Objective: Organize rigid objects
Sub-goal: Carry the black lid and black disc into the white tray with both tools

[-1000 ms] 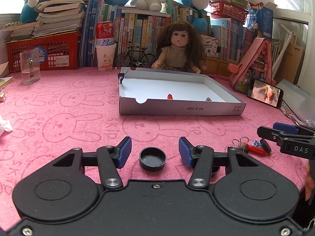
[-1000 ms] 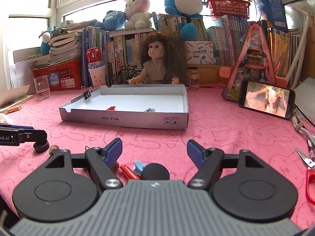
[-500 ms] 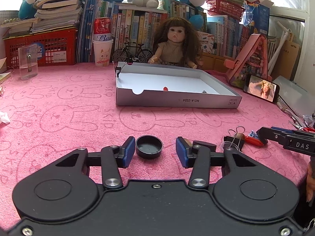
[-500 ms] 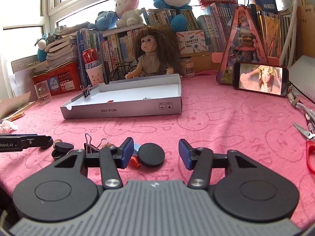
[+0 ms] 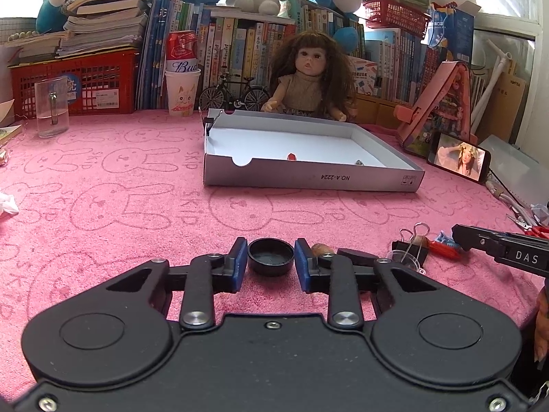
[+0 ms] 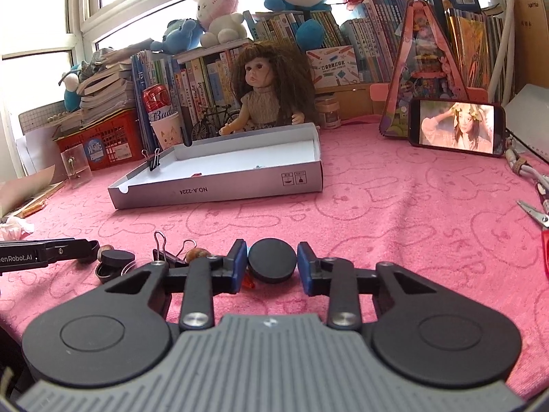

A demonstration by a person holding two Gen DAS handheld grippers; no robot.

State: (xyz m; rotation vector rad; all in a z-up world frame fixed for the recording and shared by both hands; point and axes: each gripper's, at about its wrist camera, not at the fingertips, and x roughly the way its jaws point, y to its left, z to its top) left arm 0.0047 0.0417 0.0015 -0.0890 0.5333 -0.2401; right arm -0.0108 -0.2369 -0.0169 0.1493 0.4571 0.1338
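Note:
A small black cap [image 5: 270,256], hollow side up, sits on the pink cloth between the blue pads of my left gripper [image 5: 271,259]. Its jaws are closing and the pads touch the cap's sides. A flat black disc [image 6: 271,264] stands between the pads of my right gripper [image 6: 272,266], whose jaws are closing onto its rim. The grey open box [image 5: 308,180] lies ahead and holds a small red piece [image 5: 291,156] and a grey bit [image 5: 358,162]. The right gripper's tip [image 5: 461,233] shows at the right edge of the left wrist view.
Loose items lie between the grippers: a binder clip [image 5: 411,247], a red piece [image 5: 446,249], a brown nut [image 5: 320,250] and another black lid [image 6: 115,261]. A phone [image 6: 456,127], scissors [image 6: 535,213], a glass [image 5: 51,106] and a doll [image 5: 308,79] ring the cloth.
Both pairs of jaws have narrowed from wide apart to the sides of their black pieces. The right wrist view has rolled a little; the left has hardly moved.

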